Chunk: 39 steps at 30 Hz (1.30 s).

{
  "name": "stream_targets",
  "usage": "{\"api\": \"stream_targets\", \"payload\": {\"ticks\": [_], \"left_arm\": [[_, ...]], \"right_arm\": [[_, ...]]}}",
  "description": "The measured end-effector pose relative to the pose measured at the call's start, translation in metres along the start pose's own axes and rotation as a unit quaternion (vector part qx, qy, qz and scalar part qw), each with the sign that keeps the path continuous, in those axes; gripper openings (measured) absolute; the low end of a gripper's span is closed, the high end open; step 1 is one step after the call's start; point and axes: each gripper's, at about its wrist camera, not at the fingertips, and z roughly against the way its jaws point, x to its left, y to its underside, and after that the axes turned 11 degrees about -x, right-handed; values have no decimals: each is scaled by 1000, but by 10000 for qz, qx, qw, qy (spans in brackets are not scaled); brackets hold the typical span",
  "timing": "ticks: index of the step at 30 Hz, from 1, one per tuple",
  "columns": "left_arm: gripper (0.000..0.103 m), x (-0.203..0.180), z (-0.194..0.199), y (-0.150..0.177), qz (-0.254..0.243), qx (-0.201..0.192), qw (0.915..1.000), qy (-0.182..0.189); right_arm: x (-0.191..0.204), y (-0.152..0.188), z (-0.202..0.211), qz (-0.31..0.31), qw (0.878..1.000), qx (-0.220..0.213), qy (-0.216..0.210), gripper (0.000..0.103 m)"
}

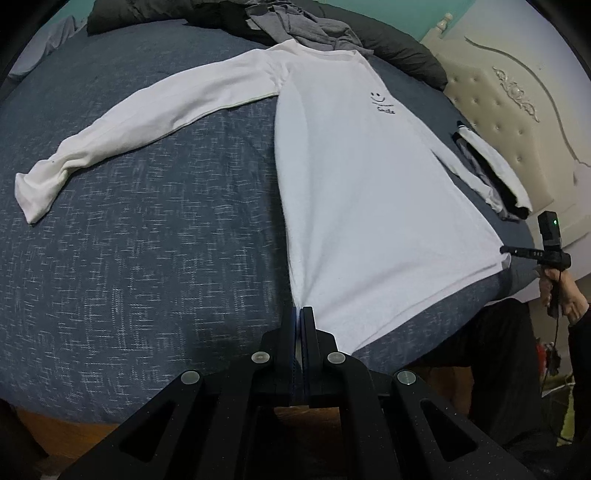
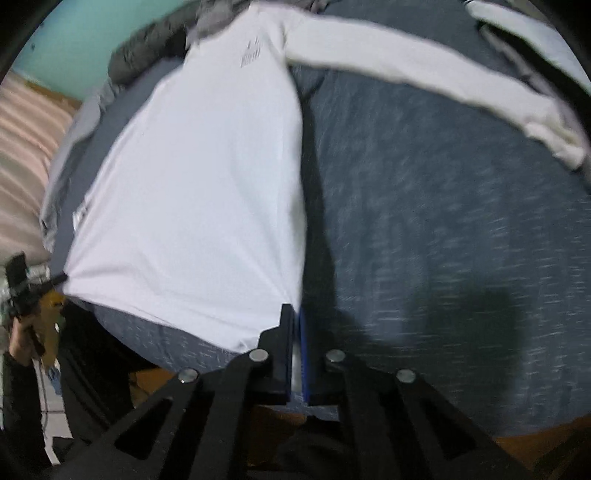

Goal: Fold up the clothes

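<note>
So I had the white long-sleeve shirt (image 1: 351, 177) laid face up on the blue bedspread (image 1: 147, 240), hem near me, collar at the far end by a heap of dark clothes (image 1: 295, 26). Left gripper (image 1: 300, 317) was pinched tight on the near left hem corner, and the right gripper (image 2: 295, 321) was clamped on the near right corner w/ a bit of white cloth showing btwn the pads. Both basically closed all the way, just fabric thickness in there.

Imo this thing handled like you'd expect: light, soft, zero stiffness, so it sagged and puckered wherever I gripped; you could see creases fanning from both corners. Not slippery or fragile tho. Left sleeve (image 1: 122, 136) was stretched way out to the left, the right one (image 2: 424, 70) to the right. Corners and shoulder seams seemed the best grab spots, since mid-panel just bunches. A folded stack (image 1: 491, 177) sat far right.
</note>
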Motion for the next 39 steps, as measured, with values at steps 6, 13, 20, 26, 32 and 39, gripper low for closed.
{"api": "stream_targets", "payload": {"ticks": [6,13,20,26,32,39], "left_arm": [[2,-8,-22,9,-49,310,9995,36],[4,2,-44,14,268,658,9975,-15],[30,13,-51,18,565,800,9952,42],[29,15,-64,25,700,885,9935,126],[8,7,-69,23,462,952,9943,89],[6,2,-52,11,252,795,9965,96]], "right_arm": [[-22,7,-4,-282,9992,94,273,2],[-42,11,-14,-590,9976,95,348,5],[-39,14,-9,-736,9971,162,-61,47],[-30,23,-25,-600,9974,384,-78,47],[-25,27,-28,-476,9980,420,44,20],[-21,35,-11,-390,9991,190,26,6]]}}
